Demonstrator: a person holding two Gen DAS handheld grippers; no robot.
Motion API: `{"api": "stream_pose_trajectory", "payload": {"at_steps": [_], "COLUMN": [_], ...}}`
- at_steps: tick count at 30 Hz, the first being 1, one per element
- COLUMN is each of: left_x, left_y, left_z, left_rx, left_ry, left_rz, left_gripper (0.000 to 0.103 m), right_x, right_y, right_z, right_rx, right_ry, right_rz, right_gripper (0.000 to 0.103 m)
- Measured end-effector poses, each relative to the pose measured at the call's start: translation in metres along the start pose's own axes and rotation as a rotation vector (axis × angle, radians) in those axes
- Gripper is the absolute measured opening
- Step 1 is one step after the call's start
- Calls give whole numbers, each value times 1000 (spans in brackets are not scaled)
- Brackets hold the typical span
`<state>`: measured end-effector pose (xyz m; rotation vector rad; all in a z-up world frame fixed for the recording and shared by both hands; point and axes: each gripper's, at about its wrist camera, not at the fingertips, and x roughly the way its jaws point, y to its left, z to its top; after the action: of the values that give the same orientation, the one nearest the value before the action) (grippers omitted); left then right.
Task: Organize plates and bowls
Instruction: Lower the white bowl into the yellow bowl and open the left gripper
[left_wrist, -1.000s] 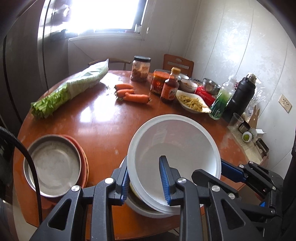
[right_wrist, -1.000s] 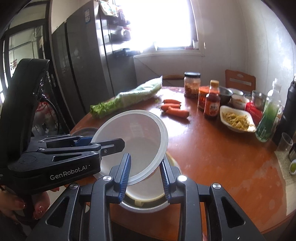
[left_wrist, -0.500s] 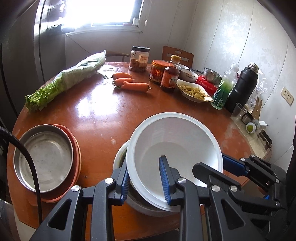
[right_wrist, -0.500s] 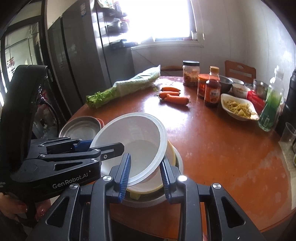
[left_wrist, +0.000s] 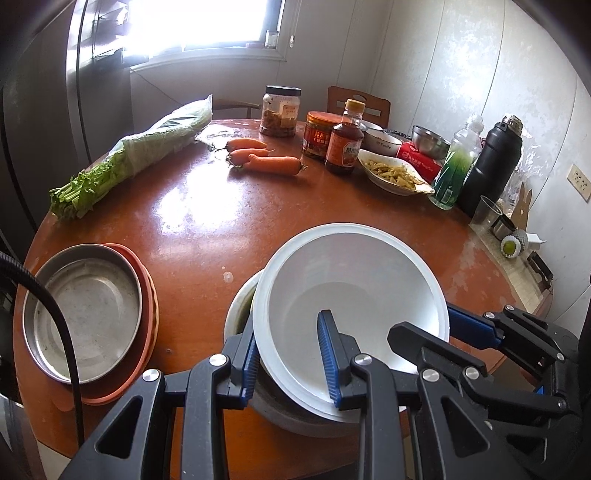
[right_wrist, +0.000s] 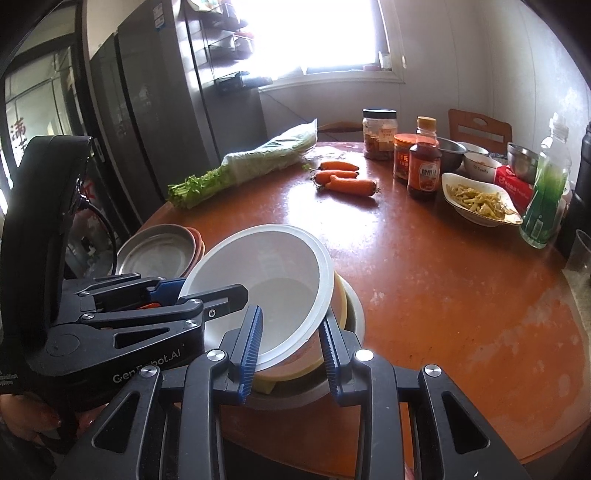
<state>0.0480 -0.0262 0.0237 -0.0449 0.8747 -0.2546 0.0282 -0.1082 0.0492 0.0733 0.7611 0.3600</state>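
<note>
At the table's six o'clock edge, both grippers pinch the white bowl: the left gripper is nearly closed on its near rim, the right gripper likewise on its own side. The bowl hangs tilted just above the bowl stack, so this looks like the nesting step. Next, level it, seat it, then release both sides.

A round reddish-brown table bears bagged celery, three carrots, jars and a sauce bottle, a dish of food, stacked plates and stacked bowls.
</note>
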Motion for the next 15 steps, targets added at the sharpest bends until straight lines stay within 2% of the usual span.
{"api": "stream_pose_trajectory", "payload": {"at_steps": [10, 15], "left_x": [6, 7], "left_y": [1, 2], "left_z": [-4, -5], "left_rx": [20, 21], "left_ry": [3, 1], "left_rz": [40, 49], "left_gripper": [29, 29], "right_x": [9, 17], "right_y": [-1, -1], "right_z": [-4, -7], "right_rx": [-11, -22], "right_ry": [12, 28], "right_rz": [-12, -48], "right_gripper": [33, 33]}}
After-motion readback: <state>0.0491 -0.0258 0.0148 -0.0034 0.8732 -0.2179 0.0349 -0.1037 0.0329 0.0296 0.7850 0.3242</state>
